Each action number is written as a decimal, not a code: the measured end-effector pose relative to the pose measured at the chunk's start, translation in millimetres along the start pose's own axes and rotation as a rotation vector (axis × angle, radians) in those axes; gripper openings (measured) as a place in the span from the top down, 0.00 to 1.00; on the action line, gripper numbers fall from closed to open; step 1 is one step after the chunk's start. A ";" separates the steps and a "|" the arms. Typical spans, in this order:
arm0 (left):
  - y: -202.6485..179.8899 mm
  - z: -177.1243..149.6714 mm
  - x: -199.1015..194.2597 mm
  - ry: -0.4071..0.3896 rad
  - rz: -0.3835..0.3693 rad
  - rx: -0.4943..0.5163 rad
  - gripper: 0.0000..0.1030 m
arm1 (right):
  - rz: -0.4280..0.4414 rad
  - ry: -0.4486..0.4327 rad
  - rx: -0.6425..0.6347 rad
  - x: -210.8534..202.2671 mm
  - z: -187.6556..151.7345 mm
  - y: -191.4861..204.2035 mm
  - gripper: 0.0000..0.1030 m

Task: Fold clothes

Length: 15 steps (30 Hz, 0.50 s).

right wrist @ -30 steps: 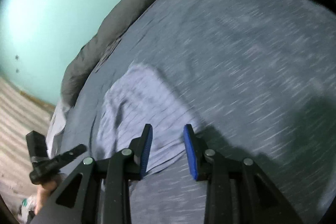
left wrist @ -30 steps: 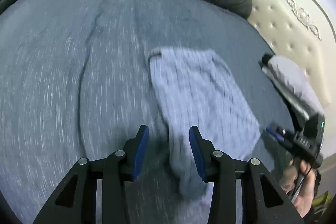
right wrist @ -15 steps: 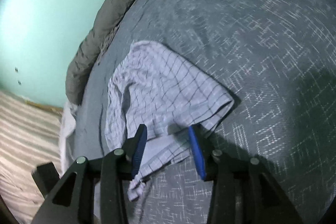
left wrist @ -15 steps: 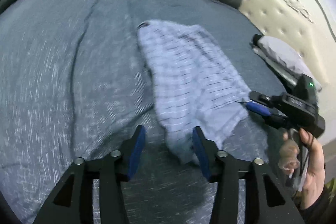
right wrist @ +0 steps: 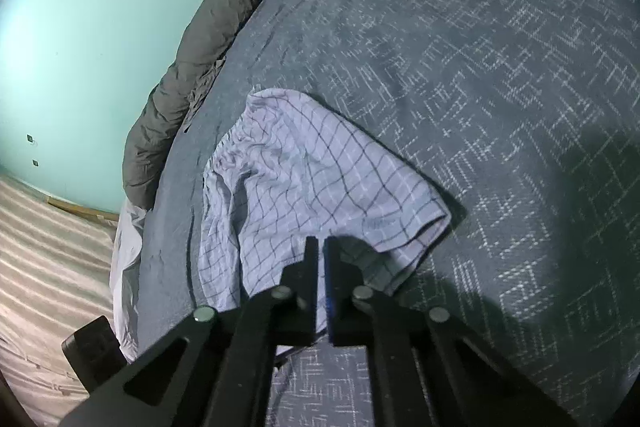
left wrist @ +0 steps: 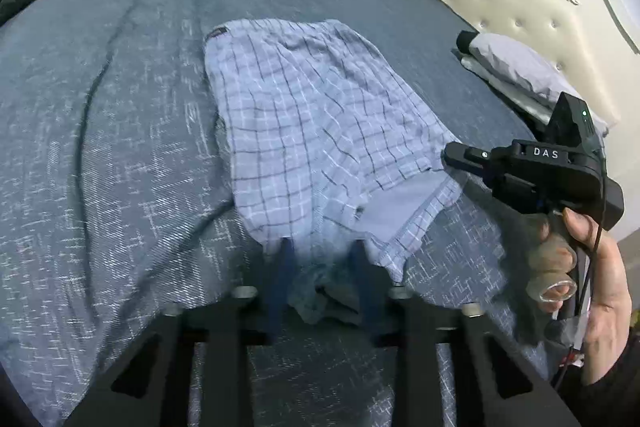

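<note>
Two grips decide this fold: on the bed (left wrist: 100,155), the checked shorts (left wrist: 320,115) fill mid-frame. The left hand-held gripper (left wrist: 324,279) is closing around the bunched lower hem and may catch bedcover. The right hand-held gripper (right wrist: 322,267) pinches the hem edge thinly, which could slip free.

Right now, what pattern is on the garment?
Light blue with dark check lines on the garment; clearest in left wrist view.
</note>
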<state>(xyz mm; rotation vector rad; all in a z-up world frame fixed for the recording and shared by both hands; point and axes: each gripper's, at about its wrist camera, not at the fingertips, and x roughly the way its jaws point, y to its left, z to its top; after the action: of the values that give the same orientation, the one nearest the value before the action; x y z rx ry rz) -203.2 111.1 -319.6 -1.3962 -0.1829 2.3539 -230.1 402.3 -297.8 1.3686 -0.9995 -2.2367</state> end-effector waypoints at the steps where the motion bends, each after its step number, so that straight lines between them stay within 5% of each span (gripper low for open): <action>1: -0.5 -0.1 -0.1 0.001 0.001 0.006 0.81 | -0.001 -0.007 0.000 -2.2 0.0 -1.3 0.99; 5: -0.3 0.8 -5.8 -0.011 -0.016 0.011 0.93 | 0.006 -0.019 0.023 -7.3 0.9 -5.3 1.00; 10: 3.0 1.4 -9.0 -0.017 -0.014 0.006 0.93 | 0.030 0.046 0.056 -0.5 -4.1 -0.6 0.96; 14: 6.5 0.4 -9.9 -0.016 -0.018 -0.003 0.94 | 0.010 0.063 0.064 5.1 -7.8 4.4 0.62; 15: 6.5 0.2 -10.3 -0.017 -0.018 -0.003 0.94 | 0.006 0.061 0.074 6.1 -8.1 3.2 0.62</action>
<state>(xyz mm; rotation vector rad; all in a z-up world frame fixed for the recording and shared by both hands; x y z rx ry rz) -200.8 101.1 -313.2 -1.3711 -0.2036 2.3522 -226.1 393.3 -301.7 1.4533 -1.0734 -2.1599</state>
